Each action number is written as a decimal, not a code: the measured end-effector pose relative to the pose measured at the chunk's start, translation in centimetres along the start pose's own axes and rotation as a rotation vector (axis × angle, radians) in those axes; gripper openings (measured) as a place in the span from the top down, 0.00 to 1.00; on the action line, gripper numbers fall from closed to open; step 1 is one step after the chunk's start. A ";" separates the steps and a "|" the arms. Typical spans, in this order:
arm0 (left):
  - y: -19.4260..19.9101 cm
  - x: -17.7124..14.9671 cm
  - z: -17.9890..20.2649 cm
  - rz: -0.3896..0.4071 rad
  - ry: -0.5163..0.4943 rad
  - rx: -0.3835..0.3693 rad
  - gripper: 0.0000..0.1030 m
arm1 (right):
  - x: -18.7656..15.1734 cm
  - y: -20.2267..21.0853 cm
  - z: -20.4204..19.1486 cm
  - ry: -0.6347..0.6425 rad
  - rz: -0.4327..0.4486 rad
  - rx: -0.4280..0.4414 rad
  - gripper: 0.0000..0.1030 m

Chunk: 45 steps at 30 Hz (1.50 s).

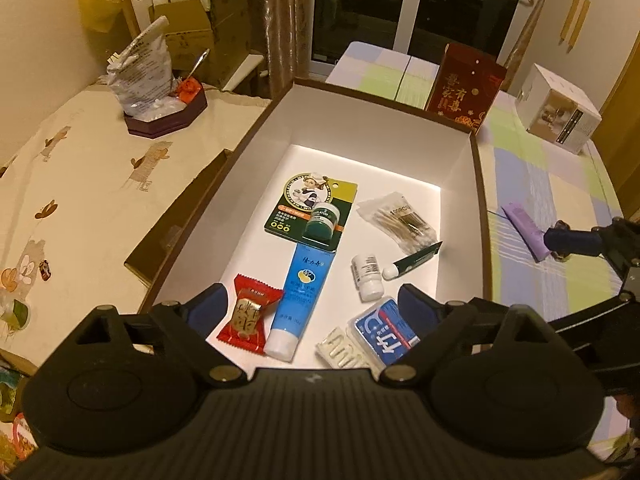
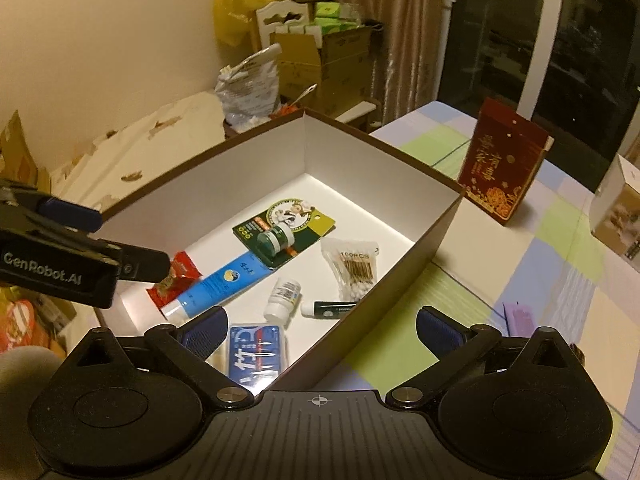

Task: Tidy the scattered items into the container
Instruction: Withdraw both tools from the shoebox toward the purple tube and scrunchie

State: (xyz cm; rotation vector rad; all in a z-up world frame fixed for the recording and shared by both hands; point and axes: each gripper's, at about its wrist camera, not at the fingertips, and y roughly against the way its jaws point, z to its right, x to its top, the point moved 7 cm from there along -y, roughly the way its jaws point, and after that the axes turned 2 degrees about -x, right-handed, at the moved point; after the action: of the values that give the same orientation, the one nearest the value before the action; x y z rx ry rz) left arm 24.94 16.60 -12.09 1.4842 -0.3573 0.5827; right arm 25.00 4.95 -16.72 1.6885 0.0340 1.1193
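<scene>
My left gripper [image 1: 312,304] and right gripper [image 2: 320,332] gape empty over the white-lined brown cardboard box [image 1: 400,136]; a lilac plastic tube [image 1: 524,228] lies at three o'clock.

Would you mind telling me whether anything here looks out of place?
One purple tube lies outside the box, on the checked tablecloth beside its right wall; everything else loose is inside.

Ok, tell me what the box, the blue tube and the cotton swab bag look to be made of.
Box: likely cardboard, matte white inside, brown outside, with thin straight folded walls.
Blue tube: seemingly soft plastic, glossy, with a flat crimped end and a white cap.
Cotton swab bag: thin clear plastic film, since the swabs show through it.
</scene>
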 end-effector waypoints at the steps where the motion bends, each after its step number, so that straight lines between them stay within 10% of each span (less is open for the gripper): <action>1: 0.5 -0.1 0.0 0.005 0.001 0.004 0.13 | 0.0 0.4 0.0 -0.009 0.004 -0.004 0.00; 45: 12.2 -9.0 6.2 0.066 -0.052 -0.002 0.07 | -8.9 15.2 0.2 -0.198 0.068 -0.078 0.00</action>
State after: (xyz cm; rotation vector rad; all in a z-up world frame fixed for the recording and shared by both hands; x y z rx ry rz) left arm 11.44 9.04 -6.66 1.4921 -0.4488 0.5964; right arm 12.89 -6.45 -10.90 1.7330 -0.1906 0.9857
